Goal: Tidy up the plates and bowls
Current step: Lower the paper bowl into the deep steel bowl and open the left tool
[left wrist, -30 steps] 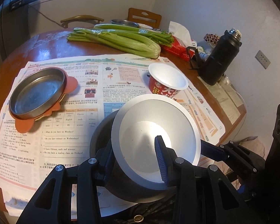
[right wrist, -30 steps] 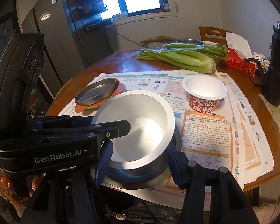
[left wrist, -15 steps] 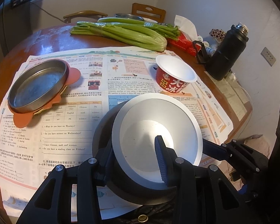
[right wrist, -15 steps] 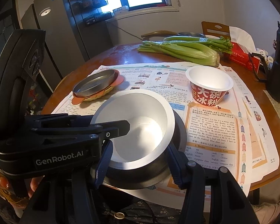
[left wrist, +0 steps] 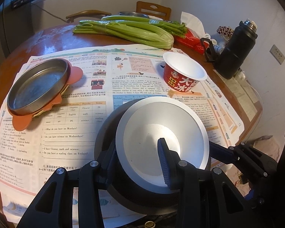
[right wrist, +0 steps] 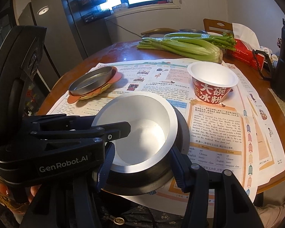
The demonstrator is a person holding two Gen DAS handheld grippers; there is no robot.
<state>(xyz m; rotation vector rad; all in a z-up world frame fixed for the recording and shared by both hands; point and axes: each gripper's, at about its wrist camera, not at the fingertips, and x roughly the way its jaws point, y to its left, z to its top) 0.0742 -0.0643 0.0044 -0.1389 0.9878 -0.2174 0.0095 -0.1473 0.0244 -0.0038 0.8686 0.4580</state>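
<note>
Both hand-held grippers are on the same white-lined bowl (left wrist: 161, 148), which sits inside a darker bowl (right wrist: 178, 133) at the near edge of the counter (left wrist: 47, 39), over the spread newspaper (left wrist: 70, 133). The left hand-held gripper (left wrist: 136, 157) pinches the white bowl's near rim, one finger inside and one outside. The right hand-held gripper (right wrist: 140, 163) straddles the bowls from outside, apparently clamped on their walls, though its contact is partly hidden.

The step in hand looks like carrying or seating this nested pair. The red paper bowl (right wrist: 212, 83) stands far right; the steel plate (left wrist: 38, 87) on its orange mat (left wrist: 22, 121) lies far left. Next, the pair probably needs a level, joint lift toward whichever stack it belongs to, without tilting the inner bowl loose.
</note>
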